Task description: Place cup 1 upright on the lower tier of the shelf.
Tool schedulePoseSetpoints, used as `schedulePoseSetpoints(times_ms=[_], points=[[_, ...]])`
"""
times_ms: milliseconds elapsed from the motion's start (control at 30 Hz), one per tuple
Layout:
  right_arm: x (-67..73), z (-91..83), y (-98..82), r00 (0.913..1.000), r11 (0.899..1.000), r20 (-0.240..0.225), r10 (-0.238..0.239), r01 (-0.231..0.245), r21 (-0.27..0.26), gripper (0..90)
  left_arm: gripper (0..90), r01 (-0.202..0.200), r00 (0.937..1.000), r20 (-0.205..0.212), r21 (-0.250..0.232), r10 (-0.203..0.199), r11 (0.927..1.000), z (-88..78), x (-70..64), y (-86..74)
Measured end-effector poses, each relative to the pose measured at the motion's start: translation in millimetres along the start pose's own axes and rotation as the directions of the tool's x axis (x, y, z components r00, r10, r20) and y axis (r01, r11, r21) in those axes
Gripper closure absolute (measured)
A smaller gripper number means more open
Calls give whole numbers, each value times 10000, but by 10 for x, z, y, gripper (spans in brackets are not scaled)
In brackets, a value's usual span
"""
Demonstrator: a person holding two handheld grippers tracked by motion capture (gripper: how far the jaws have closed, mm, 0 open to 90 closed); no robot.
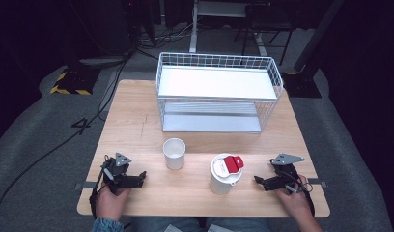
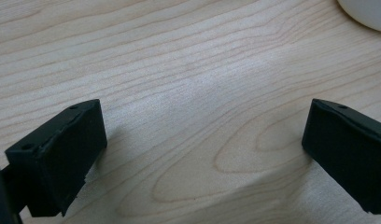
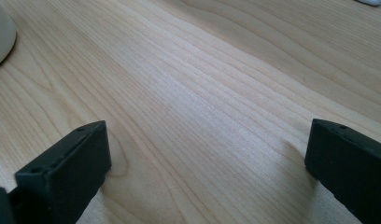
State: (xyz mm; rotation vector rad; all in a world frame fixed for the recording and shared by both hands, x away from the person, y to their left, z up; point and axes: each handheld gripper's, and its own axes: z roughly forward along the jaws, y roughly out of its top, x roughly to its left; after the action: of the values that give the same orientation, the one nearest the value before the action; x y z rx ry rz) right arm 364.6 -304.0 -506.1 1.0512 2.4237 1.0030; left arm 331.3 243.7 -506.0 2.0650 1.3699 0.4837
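The left hand-held gripper (image 1: 140, 178) rests near the table (image 1: 137, 121)'s front edge, wide open and empty — bare wood ahead. Two cups stand between: one open cup (image 1: 174, 153), one lidded cup (image 1: 225, 174). The right hand-held gripper (image 1: 259, 181) is likewise open, empty — one wire basket (image 1: 219, 92) behind.

Pale blond wood surface (image 1: 137, 121) here, streaked with fine brown grain lines and looping whorls, and on it a plain white open paper cup (image 1: 174, 153) beside a white lidded cup (image 1: 223, 175) topped with a bright red flap. Behind them, a white wire-grid shelf rack (image 1: 218, 92) with flat white boards. Both the left tool (image 1: 138, 178) and right tool (image 1: 260, 181) are matt black, each capped by a grey plate.
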Motion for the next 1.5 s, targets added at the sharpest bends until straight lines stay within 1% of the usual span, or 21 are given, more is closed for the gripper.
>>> schedulePoseSetpoints(times_ms=[500, 567, 600, 633, 667, 733, 800, 900, 967, 1033, 1067, 1133, 1167, 1200, 1267, 1433, 1500], points=[[0, 0, 0, 10000, 10000, 1, 3, -3, -1, 4, 2, -70, 10000, 70, -15, 70, 10000, 2, 6, 2], [0, 0, 0, 10000, 10000, 0, 3, -3, -3, 4, 4, 54, 10000, 73, -34, -53, 10000, 2, 7, 6], [0, 0, 0, 10000, 10000, 0, 3, -3, -3, 4, 3, 54, 10000, 73, -34, -53, 10000, 2, 7, 6], [0, 0, 0, 10000, 10000, 1, 3, -3, -4, 4, 3, 278, 9993, 255, -55, -276, 9996, -8, 17, 18], [0, 0, 0, 10000, 10000, 0, 1, -1, -3, 4, 4, 408, 9985, 371, -60, -406, 9991, -15, 25, 24], [-1, 0, 0, 10000, 10000, -2, -2, 2, -3, 4, 1, 509, 9974, 521, -103, -503, 9987, -33, 32, 35], [-7, 1, -2, 10000, 10000, -41, -32, 31, -33, 4, 0, 418, 9974, 601, -155, -408, 9990, -74, 16, 47], [-8, 0, -3, 10000, 10000, -41, -38, 38, -31, 4, 0, 123, 9980, 616, -339, -102, 9993, -135, -22, 64], [-8, 0, -3, 10000, 10000, -42, -37, 37, -32, 4, 0, 105, 9979, 649, -515, -71, 9986, -168, -50, 78], [-8, 0, -3, 10000, 10000, -42, -38, 38, -33, 4, 2, 11, 9971, 756, -637, 37, 9980, -198, -70, 93], [-8, 0, -3, 10000, 10000, -31, -39, 39, -27, 4, 3, 26, 9963, 861, -706, 35, 9975, -221, -93, 105], [-8, 0, -3, 10000, 10000, -43, -36, 36, -34, 4, 3, -140, 9952, 954, -917, 227, 9957, -262, -135, 125], [-8, 0, -3, 10000, 10000, -43, -36, 36, -34, 4, 3, -140, 9952, 954, -917, 227, 9957, -262, -135, 125], [-8, 0, -3, 10000, 10000, -29, -43, 43, -28, 4, 3, -297, 9942, 994, -1184, 416, 9925, -298, -175, 144], [-8, 0, -3, 10000, 10000, -42, -37, 37, -33, 4, 3, -402, 9914, 1173, -1436, 574, 9888, -336, -228, 169], [-7, 1, -2, 10000, 10000, -30, 2, -2, -33, 4, 3, -644, 9840, 1528, -1748, 916, 9825, -365, -359, 212], [-7, 1, -2, 10000, 10000, -22, 11, -11, -33, 4, 3, -806, 9803, 1623, -1931, 1128, 9779, -372, -410, 230]])
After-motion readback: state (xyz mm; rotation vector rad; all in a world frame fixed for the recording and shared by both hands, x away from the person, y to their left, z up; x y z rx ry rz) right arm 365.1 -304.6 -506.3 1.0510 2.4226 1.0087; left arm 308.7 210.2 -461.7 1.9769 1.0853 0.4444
